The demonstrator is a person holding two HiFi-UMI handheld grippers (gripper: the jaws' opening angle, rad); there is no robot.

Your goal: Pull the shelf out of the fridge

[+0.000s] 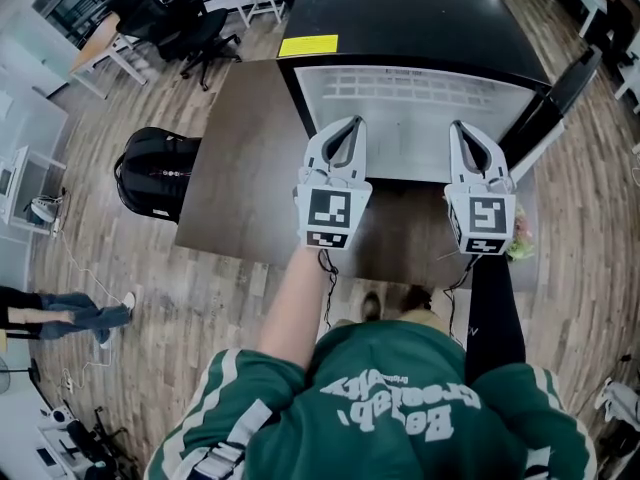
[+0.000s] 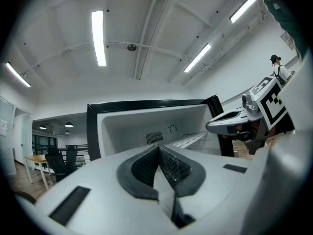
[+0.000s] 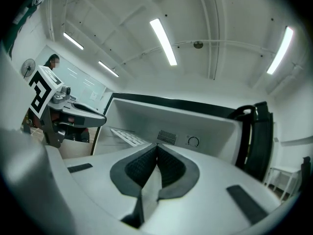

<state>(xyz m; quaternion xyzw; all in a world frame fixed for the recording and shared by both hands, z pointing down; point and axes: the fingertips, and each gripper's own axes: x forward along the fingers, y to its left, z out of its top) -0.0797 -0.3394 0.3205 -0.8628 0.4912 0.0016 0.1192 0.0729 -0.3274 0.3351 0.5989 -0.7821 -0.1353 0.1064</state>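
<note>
The left gripper [image 1: 345,128] and right gripper [image 1: 465,133] hovered pressed together, empty, before the open fridge [image 1: 400,18]. The shelf [image 1: 420,86] sat inside, untouched; gripping and pulling it out remained.

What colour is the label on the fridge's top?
Yellow; the rectangular label shows best in the head view.

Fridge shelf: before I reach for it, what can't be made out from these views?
Most of the shelf: in the left gripper view the left gripper body hides all but a strip; likewise the right gripper in its view.
Side supports of the shelf: too small in every view.
Lower edge of the fridge opening: head view, partly covered by both shut grippers.
Lower part of the door: right gripper view, behind the gripper body.
</note>
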